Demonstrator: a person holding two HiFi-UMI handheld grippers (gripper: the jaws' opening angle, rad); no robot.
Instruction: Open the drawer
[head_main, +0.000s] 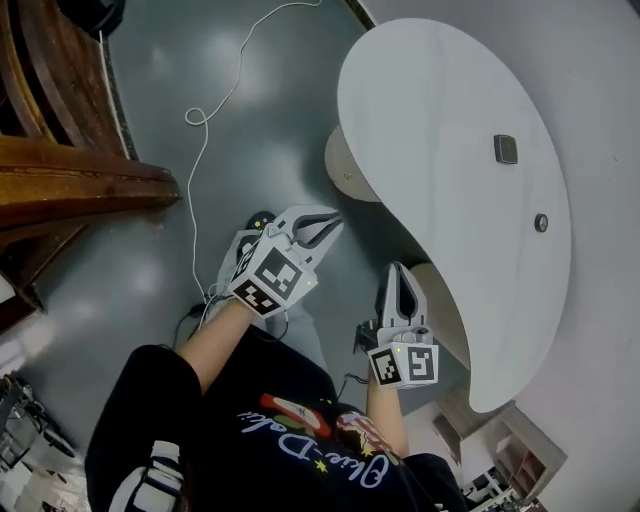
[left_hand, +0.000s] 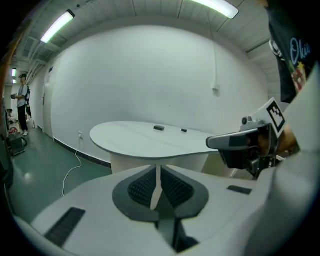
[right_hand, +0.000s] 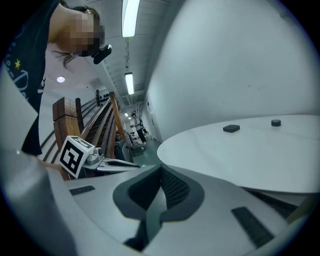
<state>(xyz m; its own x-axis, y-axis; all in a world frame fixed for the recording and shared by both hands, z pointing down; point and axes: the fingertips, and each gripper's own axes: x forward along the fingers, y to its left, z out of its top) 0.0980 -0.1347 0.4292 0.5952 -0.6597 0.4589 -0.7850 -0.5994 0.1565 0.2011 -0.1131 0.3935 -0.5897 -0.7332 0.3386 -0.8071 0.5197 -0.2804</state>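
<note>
Left gripper (head_main: 323, 227) and right gripper (head_main: 400, 274), jaws clenched empty, hang beside the white table (head_main: 440, 120).

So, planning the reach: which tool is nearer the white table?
Right. The right tool is close beside the white table; the left tool hangs farther off, over the floor.

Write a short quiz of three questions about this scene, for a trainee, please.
1. True or false: the left gripper holds something between its jaws.
2. How many small dark things lie on the white table?
3. Where does the white cable lie? A: on the table. B: on the floor. C: between the left gripper's jaws.
Key: 1 false, the jaws are shut on nothing. 2 two: a squarish one and a round one. 3 B.
</note>
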